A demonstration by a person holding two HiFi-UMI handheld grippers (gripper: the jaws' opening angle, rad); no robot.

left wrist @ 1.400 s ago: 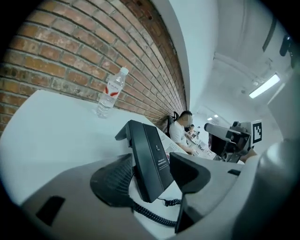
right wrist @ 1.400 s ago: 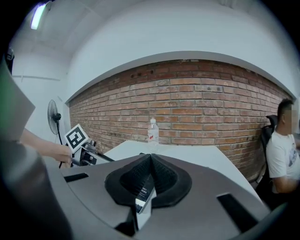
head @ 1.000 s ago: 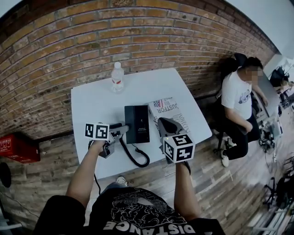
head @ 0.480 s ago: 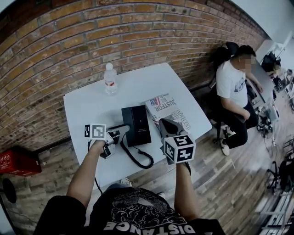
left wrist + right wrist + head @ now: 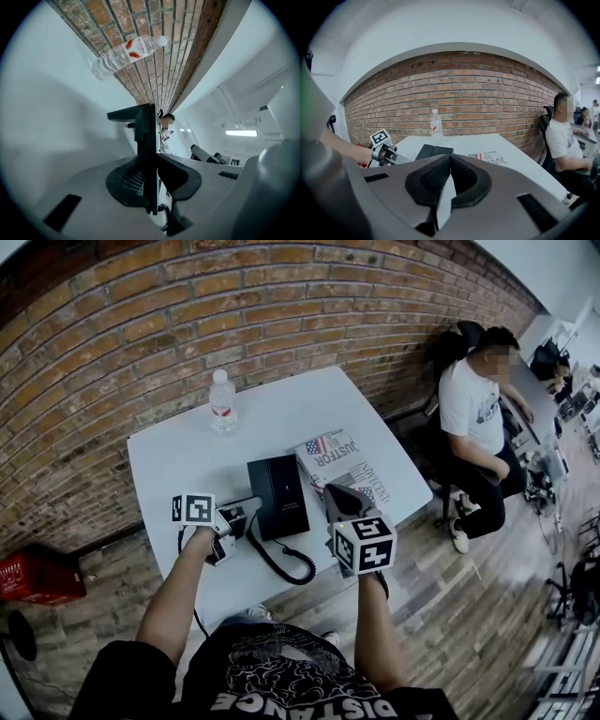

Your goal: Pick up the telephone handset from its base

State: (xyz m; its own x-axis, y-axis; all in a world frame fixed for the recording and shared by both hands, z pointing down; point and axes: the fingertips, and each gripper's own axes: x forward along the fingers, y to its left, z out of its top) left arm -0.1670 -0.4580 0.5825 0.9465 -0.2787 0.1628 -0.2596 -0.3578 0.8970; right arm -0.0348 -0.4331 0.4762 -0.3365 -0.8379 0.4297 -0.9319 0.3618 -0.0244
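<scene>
White surface [image 5: 187,456] under brick wall [image 5: 141,334]: left gripper [image 5: 154,161] is closing, pads clamping the black handset [image 5: 152,136] beside its base [image 5: 286,493]; right gripper [image 5: 449,164] hovers with jaws together, empty.

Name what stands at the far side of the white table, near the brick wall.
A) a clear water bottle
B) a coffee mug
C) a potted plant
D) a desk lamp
A: a water bottle with a red label stands upright on the table, near the brick wall.
</scene>
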